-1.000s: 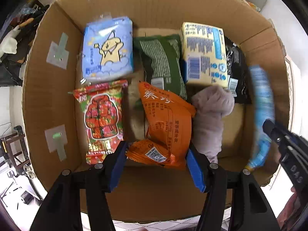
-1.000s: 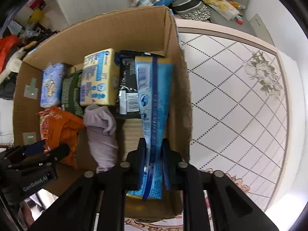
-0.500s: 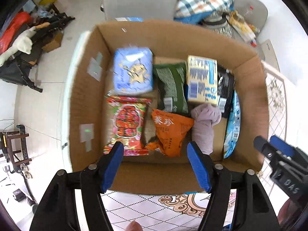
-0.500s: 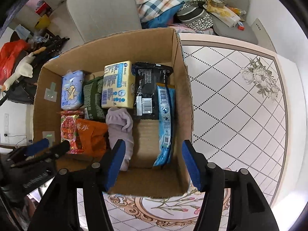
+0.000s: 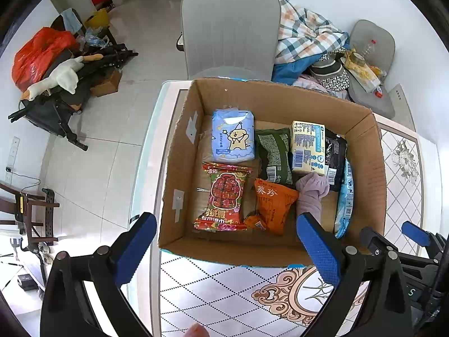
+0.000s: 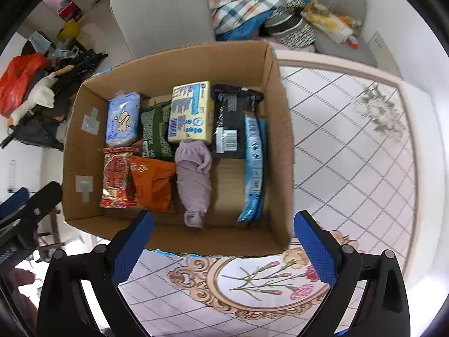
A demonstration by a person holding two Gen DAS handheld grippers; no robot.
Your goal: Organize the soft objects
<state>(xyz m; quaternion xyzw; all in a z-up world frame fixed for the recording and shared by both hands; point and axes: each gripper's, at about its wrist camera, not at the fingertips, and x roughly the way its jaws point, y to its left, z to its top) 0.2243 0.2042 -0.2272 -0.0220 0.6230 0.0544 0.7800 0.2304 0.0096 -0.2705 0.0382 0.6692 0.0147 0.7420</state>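
Observation:
An open cardboard box (image 5: 367, 168) (image 6: 283, 129) stands on the tiled table and holds several soft packs. A blue pack (image 6: 254, 165) leans on its right wall, with a rolled lilac cloth (image 6: 193, 174), an orange pack (image 6: 153, 181) and a red pack (image 6: 115, 177) beside it. A light blue tissue pack (image 5: 233, 137), a green pack (image 5: 273, 154), a yellow pack (image 5: 307, 146) and a black pack (image 6: 233, 123) lie at the back. My left gripper (image 5: 227, 248) and right gripper (image 6: 224, 248) are open and empty, above the box's near edge.
The table (image 6: 350, 146) has a diamond-patterned top with flower prints. A grey chair (image 5: 230, 28) stands behind the box, with a checked blanket (image 5: 306, 36) and a second chair holding clutter to its right. Bags and a trolley lie on the floor at the left.
My right gripper let go of the blue pack, which now leans in the box. My left gripper let go of the orange pack. Both grippers opened and pulled up and back.

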